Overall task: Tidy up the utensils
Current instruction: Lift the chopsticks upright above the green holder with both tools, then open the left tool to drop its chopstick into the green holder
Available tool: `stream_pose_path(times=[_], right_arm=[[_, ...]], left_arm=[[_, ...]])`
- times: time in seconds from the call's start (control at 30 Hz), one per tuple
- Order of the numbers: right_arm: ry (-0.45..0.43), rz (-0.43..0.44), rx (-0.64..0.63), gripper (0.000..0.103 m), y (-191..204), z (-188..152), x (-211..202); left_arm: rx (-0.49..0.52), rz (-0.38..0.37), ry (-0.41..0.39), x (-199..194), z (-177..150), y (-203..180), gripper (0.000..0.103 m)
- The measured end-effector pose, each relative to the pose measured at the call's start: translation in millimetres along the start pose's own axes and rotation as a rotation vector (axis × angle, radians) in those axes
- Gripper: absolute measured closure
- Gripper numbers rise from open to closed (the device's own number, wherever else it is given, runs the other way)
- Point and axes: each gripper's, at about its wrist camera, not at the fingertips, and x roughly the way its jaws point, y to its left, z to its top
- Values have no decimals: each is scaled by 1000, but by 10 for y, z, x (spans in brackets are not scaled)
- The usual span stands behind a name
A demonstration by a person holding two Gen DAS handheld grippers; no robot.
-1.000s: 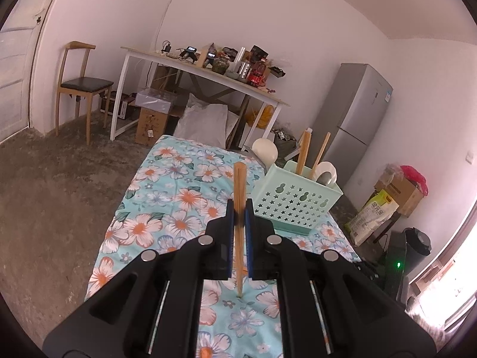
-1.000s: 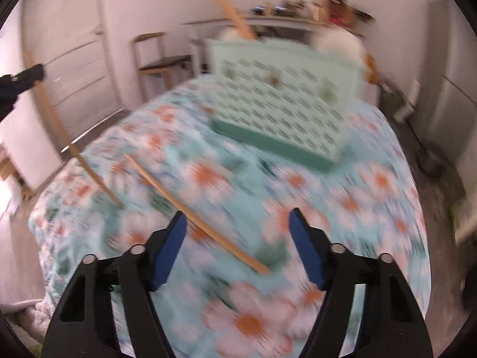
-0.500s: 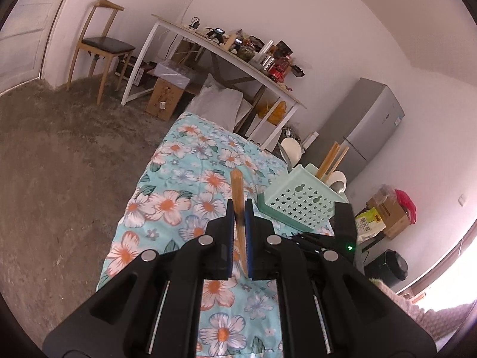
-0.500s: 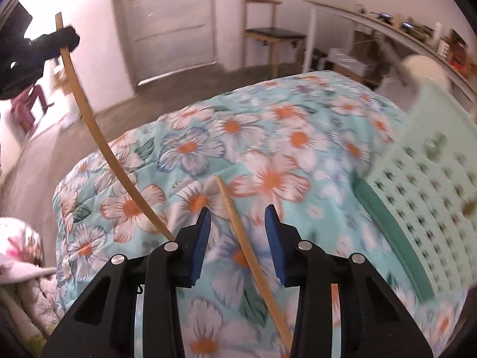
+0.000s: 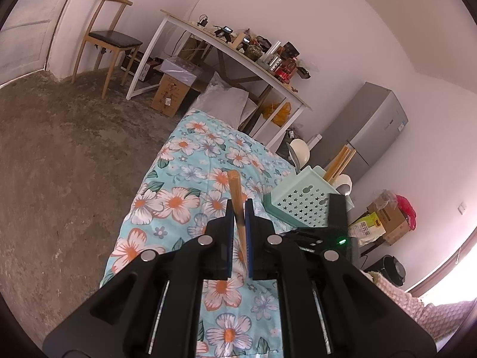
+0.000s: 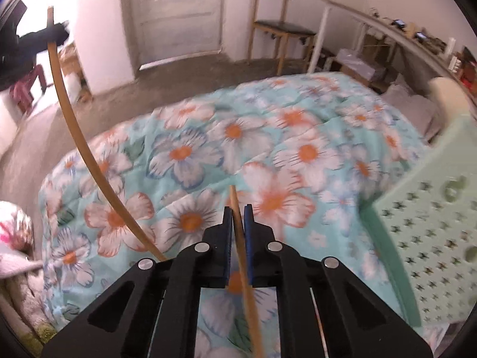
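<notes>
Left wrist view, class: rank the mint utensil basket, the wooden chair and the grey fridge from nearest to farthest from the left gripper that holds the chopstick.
1. Mint utensil basket: on the floral bedspread, just right of the left gripper that holds the chopstick.
2. Grey fridge: beyond the basket, against the right wall.
3. Wooden chair: far left, by the back wall.

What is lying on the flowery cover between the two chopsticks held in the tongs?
Nothing: in the right wrist view, only bare floral cover shows between the left chopstick and the right chopstick.
</notes>
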Motion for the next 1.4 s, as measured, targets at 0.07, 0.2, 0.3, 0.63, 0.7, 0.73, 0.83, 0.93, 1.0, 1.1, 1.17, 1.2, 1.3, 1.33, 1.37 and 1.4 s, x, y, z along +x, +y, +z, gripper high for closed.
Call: stream_pose_path(times=[0.07, 0.2, 0.3, 0.63, 0.7, 0.73, 0.83, 0.93, 1.0, 1.1, 1.17, 1.2, 1.3, 1.33, 1.37, 1.4], right_arm=[[-65, -30, 55, 97, -111, -10, -294], [-208, -103, 158, 97, -327, -63, -929], [-337, -173, 244, 97, -487, -193, -1530], [-557, -269, 402, 97, -710, -652, -2496], [-586, -279, 417, 97, -730, -740, -2602], [-597, -282, 421, 97, -732, -742, -2615], [-651, -291, 443, 97, -778, -807, -2740], [-691, -294, 458, 97, -786, -879, -2849], [-714, -296, 462, 97, -801, -916, -2910], [-745, -298, 461, 97, -794, -960, -3004], [-766, -293, 466, 97, -802, -1003, -3054], [-770, -290, 467, 97, -806, -1004, -3060], [-791, -280, 475, 97, -837, -1060, -3113], [-794, -278, 476, 97, -830, -1063, -3118], [-800, -276, 479, 97, -842, -1079, -3126], [-803, -274, 481, 97, -857, -1096, -3126]], left_arm=[[11, 2, -4, -10, -4, -39, 97], [39, 9, -18, -20, 5, -144, 97], [55, 9, -28, -28, 20, -228, 98], [148, -38, -76, -29, 109, -719, 98], [166, -60, -88, -21, 156, -833, 98], [178, -83, -97, -10, 197, -909, 98], [217, -136, -133, 19, 312, -1141, 98], [240, -186, -166, 69, 418, -1347, 98], [247, -237, -194, 107, 510, -1506, 98], [265, -287, -237, 138, 622, -1713, 98], [295, -324, -276, 171, 689, -1908, 98], [324, -327, -296, 214, 710, -2031, 98], [391, -298, -305, 405, 719, -2296, 98], [427, -262, -310, 509, 702, -2405, 98], [463, -239, -312, 597, 673, -2496, 98], [492, -223, -310, 684, 650, -2568, 98]])
